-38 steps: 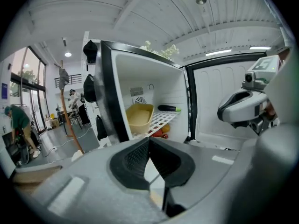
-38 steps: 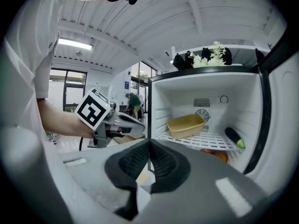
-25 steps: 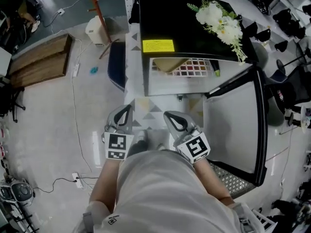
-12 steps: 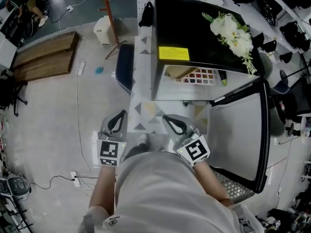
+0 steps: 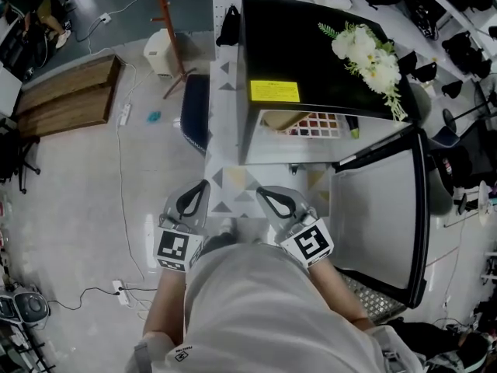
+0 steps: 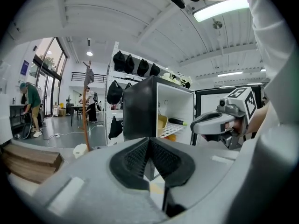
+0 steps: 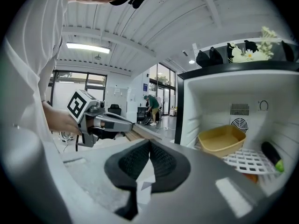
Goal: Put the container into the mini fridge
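Yellow plastic tub (image 7: 222, 141) already on the white wire shelf (image 7: 252, 162) in the black mini fridge (image 5: 311, 61), left gripper (image 6: 148, 148) and right gripper (image 7: 149, 150) pinched shut and empty, probably just needs the fridge door (image 5: 380, 200) swung closed.

Left gripper (image 5: 192, 201) and right gripper (image 5: 276, 203) side by side, held level ahead of torso. Both jaws closed, nothing between them.

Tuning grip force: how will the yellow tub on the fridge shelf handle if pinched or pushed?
The yellow tub looks like thin-walled plastic, open and seemingly empty: probably light, and the rim may flex under a pinch. Its shape is broad and low, so tipping seems unlikely. On the white grid shelf it would likely slide when pushed.
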Tool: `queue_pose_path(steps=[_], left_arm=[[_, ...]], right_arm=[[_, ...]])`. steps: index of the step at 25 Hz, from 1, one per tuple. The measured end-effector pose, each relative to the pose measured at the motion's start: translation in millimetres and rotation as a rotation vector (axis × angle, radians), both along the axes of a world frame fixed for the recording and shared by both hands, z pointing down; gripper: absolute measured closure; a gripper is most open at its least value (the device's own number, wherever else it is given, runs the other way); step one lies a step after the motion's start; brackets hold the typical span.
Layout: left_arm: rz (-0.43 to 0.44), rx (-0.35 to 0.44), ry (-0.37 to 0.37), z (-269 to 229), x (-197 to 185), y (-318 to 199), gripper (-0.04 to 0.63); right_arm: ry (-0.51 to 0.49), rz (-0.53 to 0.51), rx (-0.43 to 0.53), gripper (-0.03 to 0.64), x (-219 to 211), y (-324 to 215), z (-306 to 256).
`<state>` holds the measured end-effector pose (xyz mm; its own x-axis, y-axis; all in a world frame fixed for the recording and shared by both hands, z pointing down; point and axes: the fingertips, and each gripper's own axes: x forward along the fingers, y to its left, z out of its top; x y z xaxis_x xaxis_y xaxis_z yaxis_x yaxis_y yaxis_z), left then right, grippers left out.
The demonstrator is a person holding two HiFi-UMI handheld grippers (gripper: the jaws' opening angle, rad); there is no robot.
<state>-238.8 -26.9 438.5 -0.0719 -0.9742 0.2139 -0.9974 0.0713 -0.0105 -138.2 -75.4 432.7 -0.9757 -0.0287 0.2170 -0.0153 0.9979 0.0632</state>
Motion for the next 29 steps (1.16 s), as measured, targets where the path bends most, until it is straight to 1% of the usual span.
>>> queue_pose_path(steps=[4,8,16,22,29], left_arm=[[0.018,0.020,0.001,-8,4,-6,0.586],[0.030,0.023,-0.001,-9,5,-11,0.586],[0.055,0.029,0.005,-12,9,-20,0.586],[0.084,0.019,-0.025,-9,15,-24,0.586],[0.082,0.001,-0.044,-8,14,-24,0.586]], right_arm=[[-0.011,0.032,-0.017,0.614,2,-5,-1],[-0.010,0.028,-0.005,0.614,4,-5,-1],[0.000,0.057,-0.018,0.614,9,-12,3],[0.009,0.051,0.000,0.614,9,-12,5],[0.024,0.045,0.007,0.614,8,-12,6]])
